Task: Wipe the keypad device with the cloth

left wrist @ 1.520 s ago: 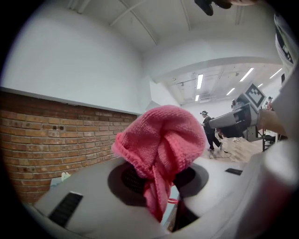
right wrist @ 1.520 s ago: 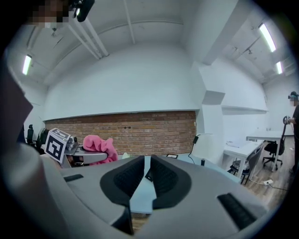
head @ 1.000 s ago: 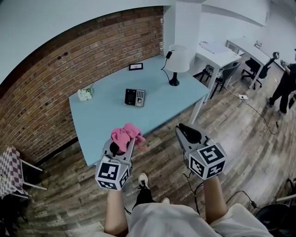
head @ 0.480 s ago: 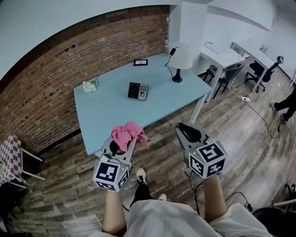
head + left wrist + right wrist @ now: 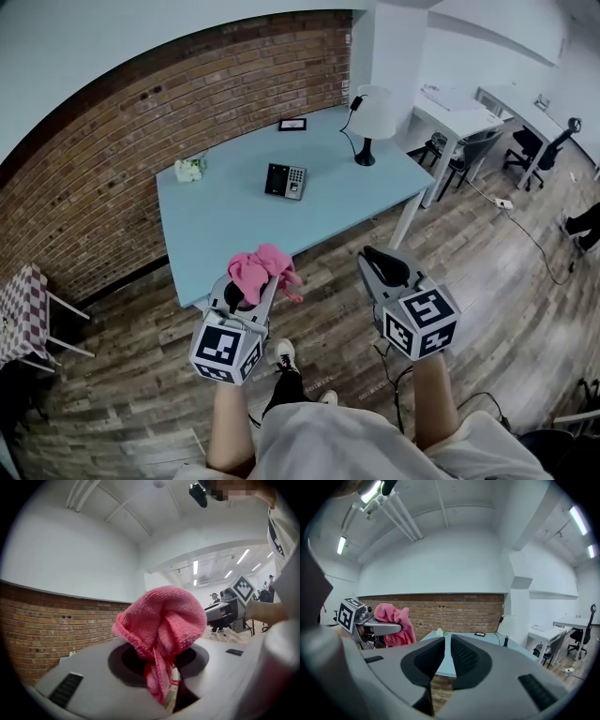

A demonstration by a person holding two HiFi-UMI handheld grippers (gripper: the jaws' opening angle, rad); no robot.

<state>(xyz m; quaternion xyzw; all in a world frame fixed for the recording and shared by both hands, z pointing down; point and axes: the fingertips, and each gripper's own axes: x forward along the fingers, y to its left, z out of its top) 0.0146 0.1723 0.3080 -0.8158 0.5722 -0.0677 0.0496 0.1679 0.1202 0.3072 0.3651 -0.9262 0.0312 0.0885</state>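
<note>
Grippers held short of the light blue table [image 5: 220,230]
Left gripper [image 5: 249,284] stays clamped on the crumpled pink knitted cloth [image 5: 262,266]; right gripper [image 5: 383,264] is nearly closed on nothing. The black keypad device [image 5: 285,180] lies mid-table, well apart from both, slightly higher in the head view than a second ago.

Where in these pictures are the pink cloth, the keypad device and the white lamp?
pink cloth [image 5: 259,267], head view, on its bunched-up middle.
keypad device [image 5: 285,181], head view, on the middle of its top face.
white lamp [image 5: 374,113], head view, on its shade.
</note>
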